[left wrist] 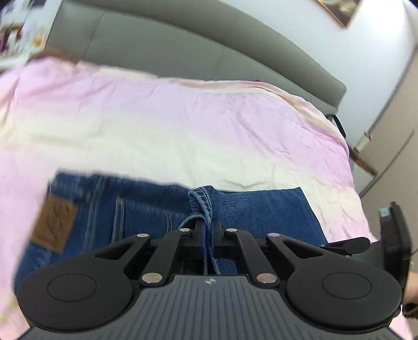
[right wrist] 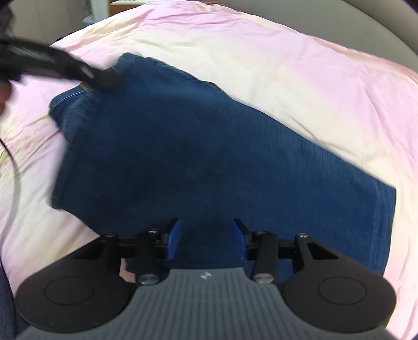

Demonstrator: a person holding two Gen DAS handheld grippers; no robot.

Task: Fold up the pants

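Blue denim pants [left wrist: 146, 211] lie on a pink and cream bedsheet [left wrist: 162, 125], with a brown leather patch [left wrist: 53, 226] at the left. My left gripper [left wrist: 207, 232] is shut on a stitched hem of the pants [left wrist: 205, 204]. In the right wrist view the pants [right wrist: 209, 157] spread as a wide folded layer. My right gripper [right wrist: 206, 239] is open, its blue pads [right wrist: 173, 239] just above the denim with nothing between them. The left gripper also shows in the right wrist view [right wrist: 104, 77] at the far left corner of the pants.
A grey padded headboard [left wrist: 183, 44] runs behind the bed. The bed's right edge [left wrist: 352, 162] drops off beside a beige cabinet [left wrist: 392, 146]. A framed picture [left wrist: 339, 10] hangs on the wall. The sheet [right wrist: 287, 65] stretches beyond the pants.
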